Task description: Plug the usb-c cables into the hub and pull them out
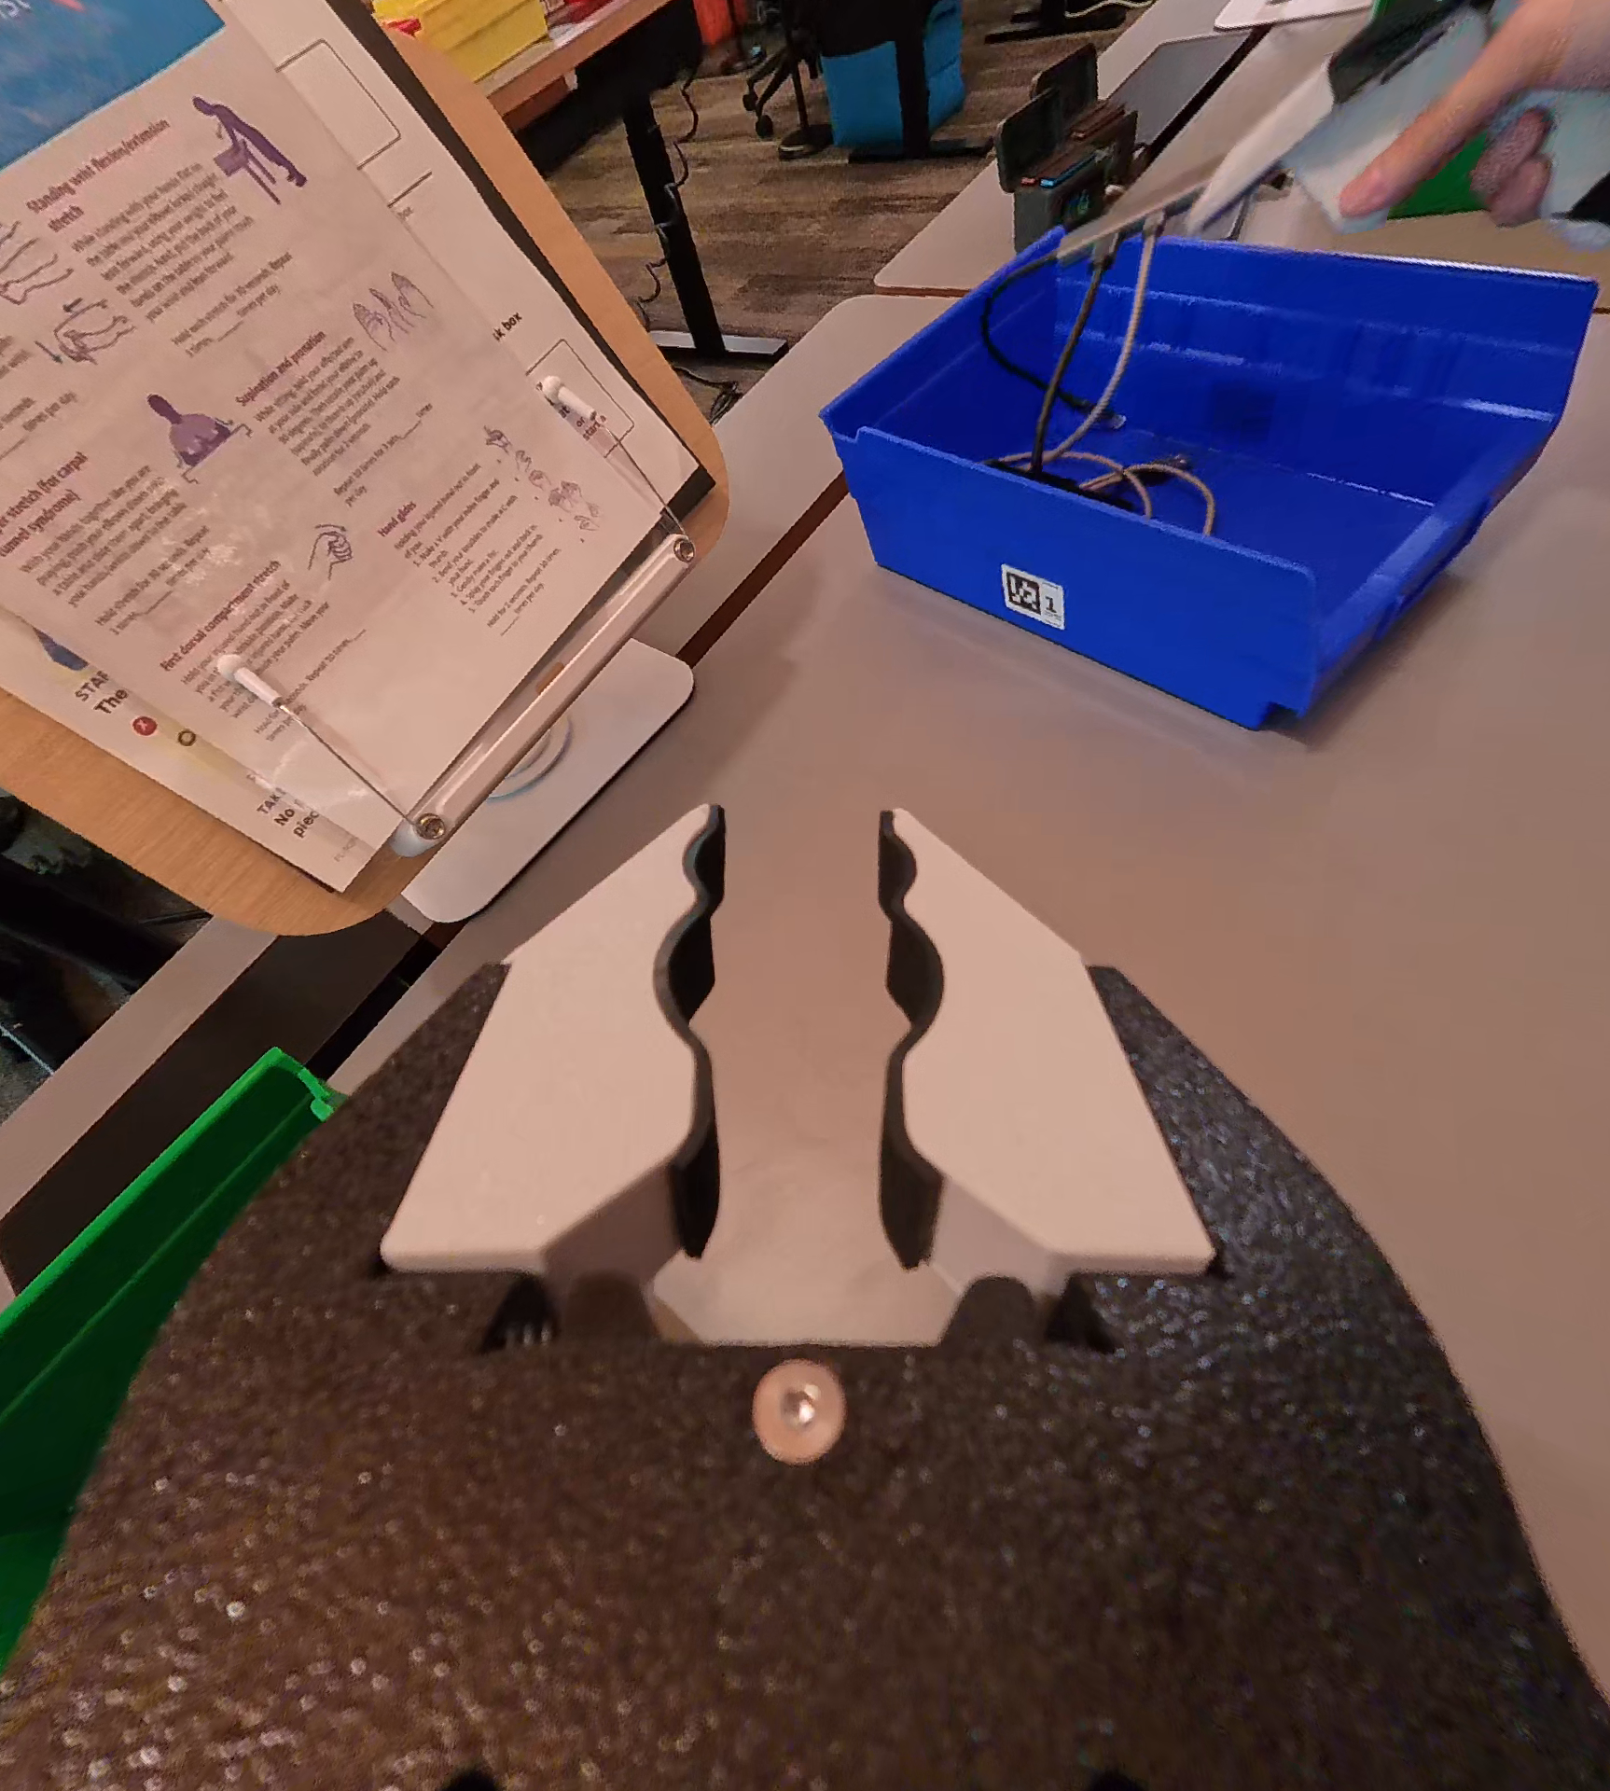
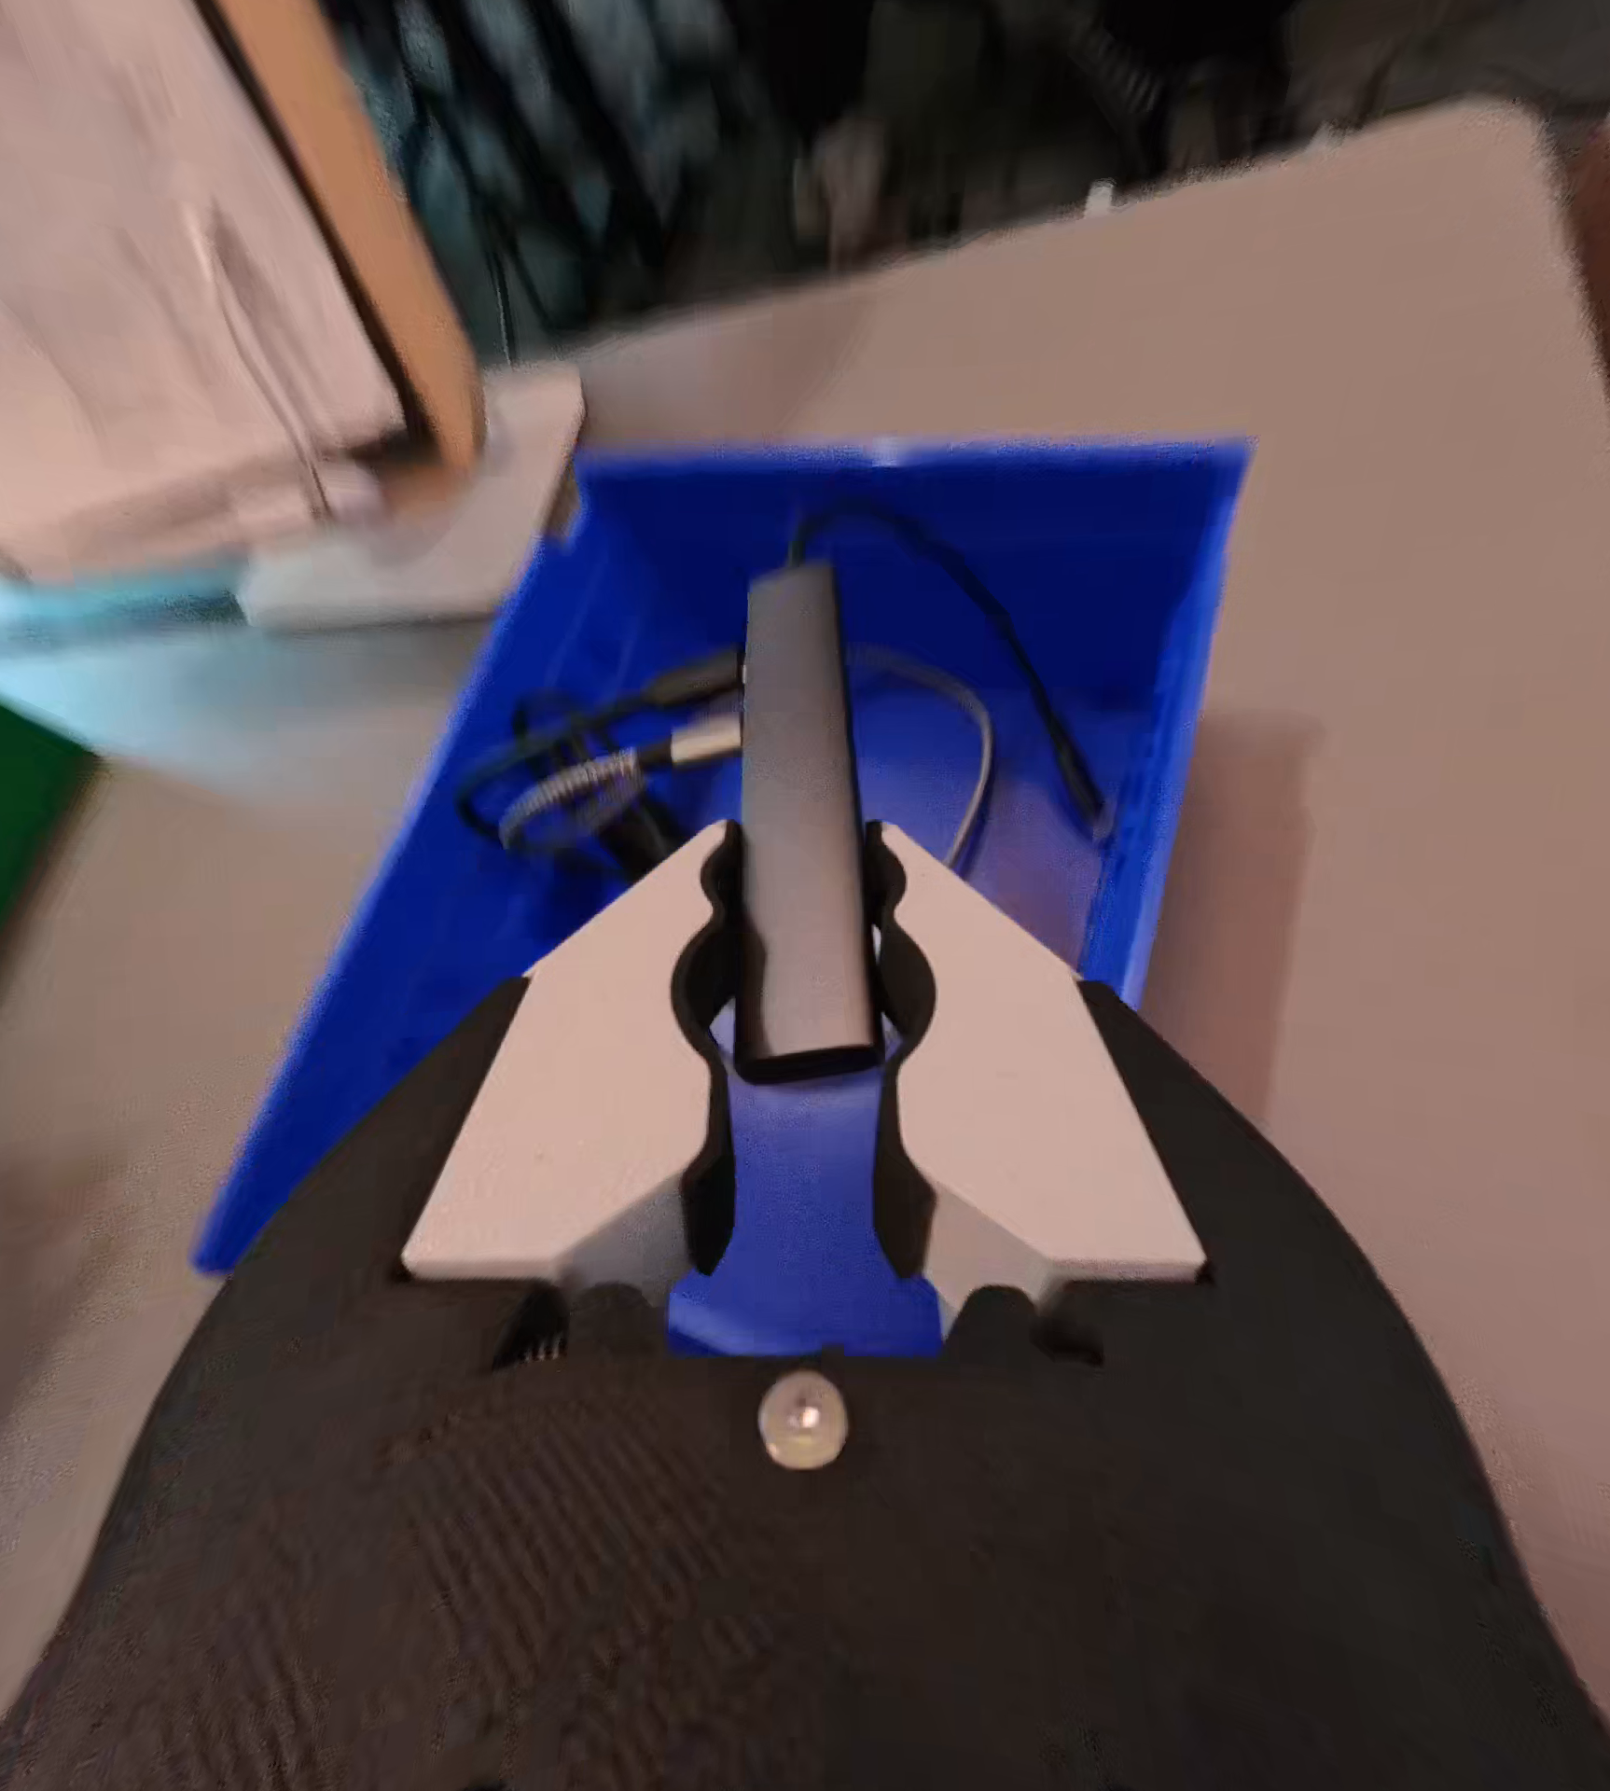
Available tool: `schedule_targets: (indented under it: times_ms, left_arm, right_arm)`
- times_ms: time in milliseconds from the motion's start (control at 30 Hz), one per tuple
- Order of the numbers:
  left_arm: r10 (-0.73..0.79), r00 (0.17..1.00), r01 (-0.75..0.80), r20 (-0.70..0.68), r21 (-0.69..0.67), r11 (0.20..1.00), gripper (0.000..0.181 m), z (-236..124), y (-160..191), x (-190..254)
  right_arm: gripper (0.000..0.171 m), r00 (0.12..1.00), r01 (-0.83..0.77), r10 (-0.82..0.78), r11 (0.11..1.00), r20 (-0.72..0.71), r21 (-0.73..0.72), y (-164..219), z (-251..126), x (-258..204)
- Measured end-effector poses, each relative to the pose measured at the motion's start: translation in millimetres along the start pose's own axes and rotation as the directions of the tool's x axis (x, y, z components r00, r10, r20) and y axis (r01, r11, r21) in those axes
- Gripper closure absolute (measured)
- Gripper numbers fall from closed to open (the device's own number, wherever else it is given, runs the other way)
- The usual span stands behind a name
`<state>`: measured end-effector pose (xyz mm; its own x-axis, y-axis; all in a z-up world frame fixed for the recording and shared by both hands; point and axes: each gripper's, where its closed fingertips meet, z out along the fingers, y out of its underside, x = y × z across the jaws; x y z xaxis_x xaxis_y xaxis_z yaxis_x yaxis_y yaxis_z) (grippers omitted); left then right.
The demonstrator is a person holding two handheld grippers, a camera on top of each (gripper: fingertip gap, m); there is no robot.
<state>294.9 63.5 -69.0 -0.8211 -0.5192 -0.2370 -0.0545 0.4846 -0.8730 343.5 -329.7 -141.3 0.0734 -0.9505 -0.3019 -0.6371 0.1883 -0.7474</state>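
Left wrist view: the left gripper (image 1: 801, 843) stood parted and empty over the table (image 1: 1169, 969); the blue bin (image 1: 1169, 601) sat upper right. Right wrist view: the right gripper (image 2: 803, 835) clamped the hub (image 2: 796, 775) at centre frame, with two cables (image 2: 685, 717) plugged into its left side above the bin (image 2: 394, 1018).

I see a white square-code sticker (image 1: 1033, 597) on the near wall of the blue bin (image 1: 1363, 620). Far left, printed sheets (image 1: 229, 436) sit on a document stand (image 1: 549, 737).

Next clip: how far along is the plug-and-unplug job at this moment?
Done: two cables look plugged into the slim grey hub. In hand: the right gripper is shut on the hub, holding it above the blue plastic bin. Left: pulling the cables out; the left gripper is open and empty over the grey table.
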Motion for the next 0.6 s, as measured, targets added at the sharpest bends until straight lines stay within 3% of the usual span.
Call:
schedule_targets:
  times_ms: [67, 133, 233, 300, 367, 433, 500, 600]
  left_arm:
    - [0.007, 1.000, -0.007, 0.001, -0.006, 1.000, 0.151, 0.0, 1.1, 0.2]
    - [0.008, 1.000, -0.008, 0.002, -0.007, 1.000, 0.151, -0.5, 1.2, 0.0]
    - [0.002, 1.000, -0.002, 0.005, 0.000, 1.000, 0.151, -1.3, 0.1, -0.8]
    - [-0.004, 1.000, 0.004, 0.012, 0.003, 1.000, 0.151, -1.7, -0.2, -2.4]
    - [-0.018, 1.000, 0.017, 0.021, 0.008, 1.000, 0.151, -2.1, -0.8, -4.8]
    - [-0.027, 0.999, 0.027, 0.033, 0.008, 1.000, 0.151, -3.2, -0.3, -7.6]
    - [-0.039, 0.998, 0.039, 0.058, 0.003, 0.999, 0.151, -6.9, 1.8, -13.7]
    - [-0.079, 0.990, 0.079, 0.113, 0.002, 0.997, 0.151, -20.5, 8.0, -31.8]
  right_arm:
    - [0.129, 0.984, 0.146, -0.157, 0.981, -0.081, -0.129, 22.4, 1.8, 3.1]
    - [0.118, 0.953, 0.251, -0.274, 0.953, -0.132, -0.172, 26.8, -5.5, 4.5]
    - [0.090, 0.914, 0.324, -0.346, 0.937, -0.210, -0.134, 11.4, -28.1, -4.3]
    - [0.082, 0.871, 0.401, -0.405, 0.913, -0.278, -0.074, -2.7, -44.1, -21.0]
    - [0.079, 0.860, 0.477, -0.460, 0.878, -0.221, 0.031, -6.5, -46.6, -67.5]
    - [0.084, 0.856, 0.516, -0.514, 0.838, -0.059, 0.177, 3.4, -39.7, -137.2]
    - [0.084, 0.816, 0.513, -0.568, 0.796, 0.104, 0.321, 23.6, -30.5, -209.9]
    - [0.083, 0.723, 0.528, -0.657, 0.724, 0.213, 0.444, 63.8, -8.8, -292.2]
